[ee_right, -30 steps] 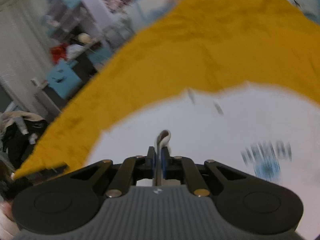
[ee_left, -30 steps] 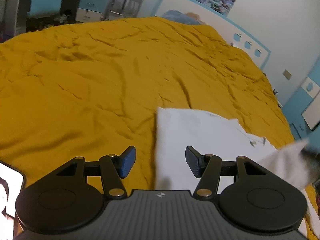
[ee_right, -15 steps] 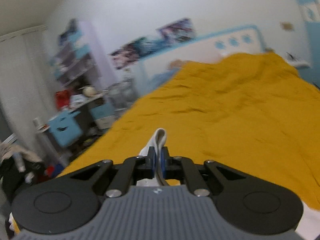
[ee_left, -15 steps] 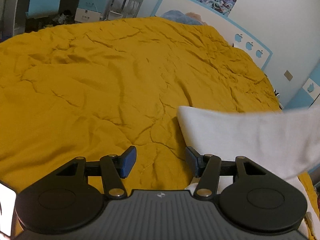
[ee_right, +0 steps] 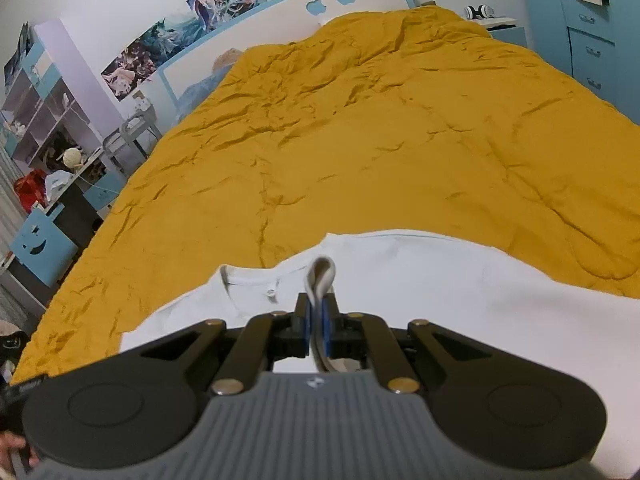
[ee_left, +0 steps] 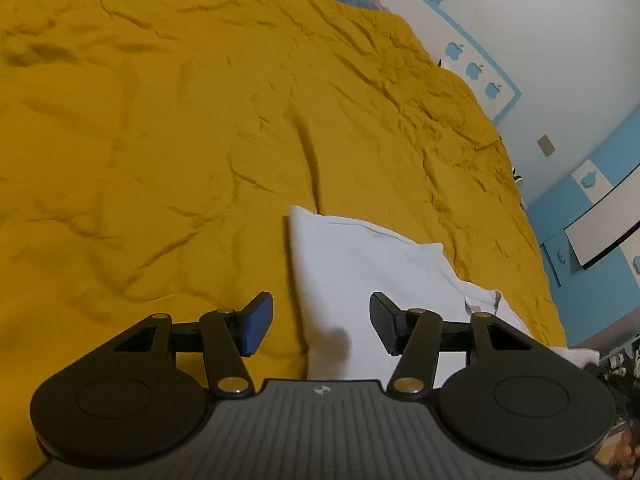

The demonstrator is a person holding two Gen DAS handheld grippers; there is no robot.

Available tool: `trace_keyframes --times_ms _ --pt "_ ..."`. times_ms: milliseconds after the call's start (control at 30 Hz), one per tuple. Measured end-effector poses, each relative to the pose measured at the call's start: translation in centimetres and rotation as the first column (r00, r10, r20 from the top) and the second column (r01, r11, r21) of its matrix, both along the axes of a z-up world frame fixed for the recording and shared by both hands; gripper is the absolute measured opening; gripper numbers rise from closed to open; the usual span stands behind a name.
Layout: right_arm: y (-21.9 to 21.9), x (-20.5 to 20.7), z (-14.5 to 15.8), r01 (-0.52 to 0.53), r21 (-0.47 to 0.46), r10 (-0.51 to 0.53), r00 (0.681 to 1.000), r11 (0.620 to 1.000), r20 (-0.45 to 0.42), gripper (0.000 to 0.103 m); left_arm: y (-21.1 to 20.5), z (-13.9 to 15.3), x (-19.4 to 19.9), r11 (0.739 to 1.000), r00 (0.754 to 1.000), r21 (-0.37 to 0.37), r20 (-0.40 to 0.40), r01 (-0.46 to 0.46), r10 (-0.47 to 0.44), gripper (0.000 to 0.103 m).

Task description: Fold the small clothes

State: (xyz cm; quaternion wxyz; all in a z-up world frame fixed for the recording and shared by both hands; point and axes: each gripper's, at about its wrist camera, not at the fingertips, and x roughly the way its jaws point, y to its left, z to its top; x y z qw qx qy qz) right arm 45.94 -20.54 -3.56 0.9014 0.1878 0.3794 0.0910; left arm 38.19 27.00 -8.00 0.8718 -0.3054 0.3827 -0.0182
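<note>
Fold in progress. The white shirt (ee_right: 420, 280), lifted clear of the yellow bed (ee_right: 380, 128) half a second ago, now lies laid over on it again, so one fold appears made; release and smoothing likely remain.

Right gripper (ee_right: 316, 322): jaws clenched on a loop of the shirt's fabric that stands up between them; the collar (ee_right: 256, 280) lies just ahead and left of the jaws.

Left gripper (ee_left: 320, 326): jaws released, holding nothing, with the shirt's (ee_left: 360, 264) folded edge running forward between them.

Only the right view shows the grasp and collar; only the left view shows the fold's straight side edge and far corner.
</note>
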Motion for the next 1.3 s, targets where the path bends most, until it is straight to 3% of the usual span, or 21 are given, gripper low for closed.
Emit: trace_keyframes --times_ms 100,133,200,300,367,467,600,700,800,867,900,933,967,1033,1233,1267,1300 --pt "0.2 0.3 -0.5 -0.004 -0.001 0.004 1.000 1.000 0.000 0.000 -0.6 -1.5 2.2 1.000 0.999 -0.011 -0.048 0.007 -0.007 0.061" --pt "-0.5 0.2 -0.9 -0.003 0.002 0.003 1.000 1.000 -0.004 0.000 -0.9 -1.9 2.6 1.000 0.998 0.003 -0.063 0.012 -0.012 0.038" --pt "-1.6 0.2 -1.3 -0.003 0.029 0.004 1.000 1.000 -0.014 0.000 -0.9 -2.1 3.0 0.999 0.997 0.028 -0.067 0.033 -0.031 0.006" --pt "-2.7 0.1 -1.1 -0.011 0.069 0.012 1.000 0.998 -0.022 0.000 -0.2 -1.0 2.7 0.998 0.998 0.015 -0.005 0.064 -0.064 0.004" --pt "-3.6 0.0 -0.5 -0.024 0.141 0.026 1.000 0.990 -0.011 0.000 0.0 0.1 2.7 0.994 0.994 0.043 0.028 0.102 -0.104 0.004" --pt "-5.1 -0.1 -0.4 0.011 0.202 -0.008 1.000 0.979 -0.017 0.000 -0.1 0.3 3.4 0.983 0.992 0.134 -0.007 0.128 -0.128 0.004" --pt "-5.7 1.6 -4.1 0.083 0.078 -0.073 0.990 0.993 -0.123 0.000 -1.0 -1.5 4.5 0.969 0.987 0.196 -0.087 0.151 -0.137 0.004" --pt "-5.8 2.5 -7.1 0.114 0.027 -0.108 0.979 0.993 -0.175 0.001 -1.3 -2.5 4.2 0.968 0.988 0.207 -0.094 0.143 -0.126 0.004" --pt "-6.1 2.9 -8.4 0.133 0.027 -0.126 0.976 0.991 -0.180 0.009 -0.8 -1.7 3.6 0.974 0.990 0.196 -0.097 0.117 -0.100 0.018" --pt "-6.5 2.6 -8.3 0.154 0.040 -0.145 0.973 0.987 -0.178 0.011 -0.5 -0.7 3.0 0.973 0.991 0.203 -0.094 0.112 -0.095 0.038" --pt "-6.7 2.2 -8.0 0.154 0.062 -0.142 0.976 0.986 -0.166 0.018 -0.5 -0.2 2.4 0.973 0.991 0.199 -0.092 0.115 -0.098 0.054" --pt "-6.9 2.1 -7.7 0.152 0.076 -0.138 0.977 0.986 -0.160 0.024 -0.5 0.3 2.1 0.974 0.990 0.192 -0.095 0.121 -0.105 0.062" --pt "-7.2 1.5 -7.7 0.149 0.086 -0.135 0.979 0.985 -0.153 0.033 -0.5 0.5 1.5 0.974 0.988 0.178 -0.095 0.138 -0.123 0.063" --pt "-7.2 0.1 -7.4 0.138 0.095 -0.123 0.981 0.986 -0.150 0.034 -0.8 0.8 0.5 0.974 0.983 0.157 -0.102 0.166 -0.151 0.068" --pt "-7.3 -3.3 -8.7 0.142 0.115 -0.122 0.979 0.983 -0.161 0.028 -1.4 -0.8 -2.4 0.977 0.974 0.130 -0.168 0.172 -0.149 0.069" --pt "-7.2 -3.4 -9.0 0.144 0.115 -0.124 0.978 0.983 -0.166 0.020 -1.4 -0.9 -2.8 0.979 0.977 0.122 -0.162 0.162 -0.141 0.067" --pt "-7.0 -3.3 -9.3 0.146 0.111 -0.126 0.977 0.983 -0.169 0.012 -1.4 -1.0 -3.2 0.981 0.978 0.114 -0.153 0.157 -0.139 0.055"
